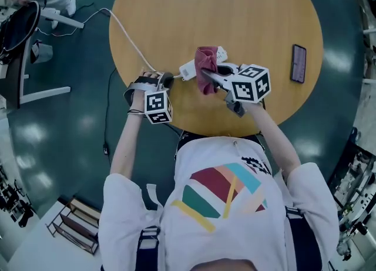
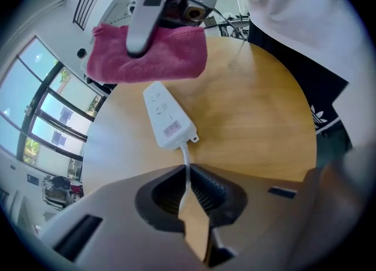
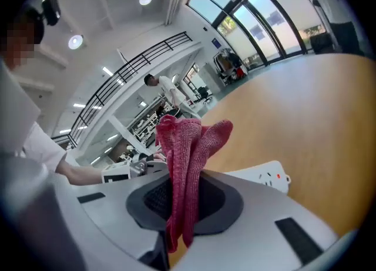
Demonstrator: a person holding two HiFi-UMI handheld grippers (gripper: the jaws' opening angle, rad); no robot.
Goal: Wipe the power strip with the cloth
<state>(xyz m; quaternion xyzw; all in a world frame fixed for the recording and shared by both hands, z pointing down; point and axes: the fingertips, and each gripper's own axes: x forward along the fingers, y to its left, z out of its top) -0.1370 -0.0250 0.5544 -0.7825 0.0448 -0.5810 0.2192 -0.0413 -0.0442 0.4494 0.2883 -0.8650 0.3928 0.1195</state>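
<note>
Left gripper (image 2: 188,184) jaws pinch cord (image 2: 186,157); right gripper (image 3: 185,196) jaws pinch cloth (image 3: 188,140), part-hiding power strip (image 1: 187,69).

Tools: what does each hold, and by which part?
Left tool: the cord, just behind the power strip. Right tool: the cloth, by a bunched fold.

Round wooden table (image 1: 176,5), glossy teal floor (image 1: 70,164)

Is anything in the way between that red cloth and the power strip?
Nothing visible. The cloth, clamped in the right hand-held gripper, hangs at the far end of the power strip; the left hand-held gripper pinches its cord.
</note>
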